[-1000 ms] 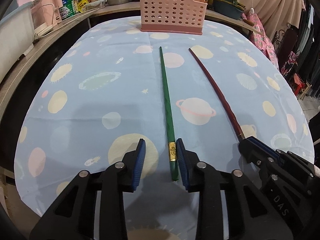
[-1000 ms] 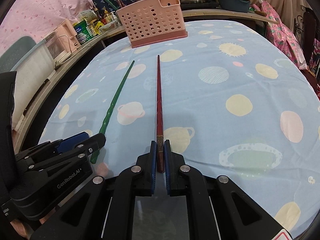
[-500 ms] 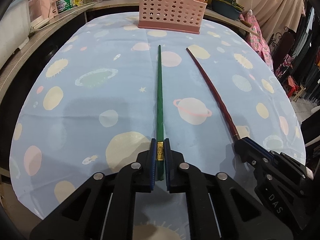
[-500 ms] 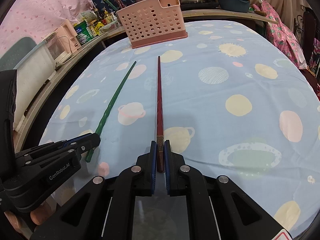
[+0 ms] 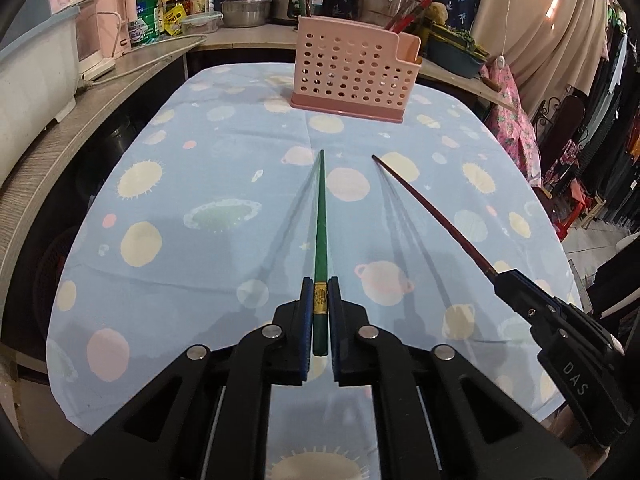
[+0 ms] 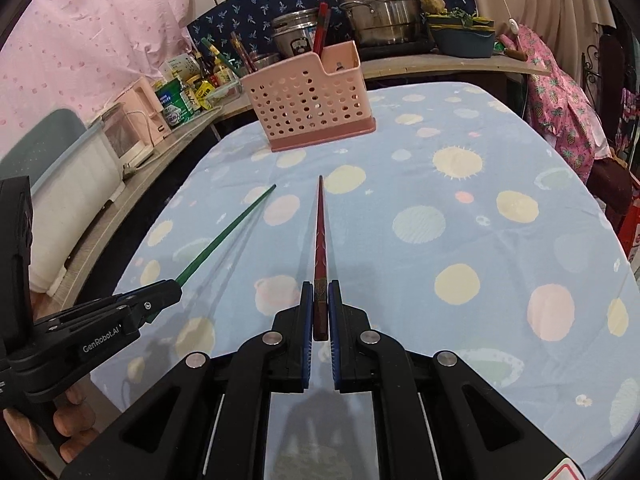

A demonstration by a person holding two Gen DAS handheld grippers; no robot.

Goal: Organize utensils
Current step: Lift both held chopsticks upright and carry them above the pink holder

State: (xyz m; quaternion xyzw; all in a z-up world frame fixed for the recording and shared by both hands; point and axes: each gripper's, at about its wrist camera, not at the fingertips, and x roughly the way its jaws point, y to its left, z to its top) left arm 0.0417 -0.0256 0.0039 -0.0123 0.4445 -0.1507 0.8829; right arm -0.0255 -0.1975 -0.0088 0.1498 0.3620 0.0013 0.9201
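**A:** What has the left gripper got?

**B:** Its jaws are closed tight on the green chopstick, pinching it at the gold band near the thick end. The stick runs toward twelve o'clock in the left wrist view, its tip lifted clear of the blue planet-print tablecloth; shadow streaks lie beneath it.

**A:** And the right gripper?

**B:** Just as narrow, clamped on the thick end of the red chopstick, which also points to twelve o'clock in its own view, tip raised off the cloth.

**A:** Where is the holder?

**B:** The pink perforated utensil basket stands at the far end of the table, at twelve o'clock, well apart from both tips. Red and green chopsticks already stand in it.

**A:** The grippers relative to each other?

**B:** From the right wrist, the left one sits at about eight o'clock.
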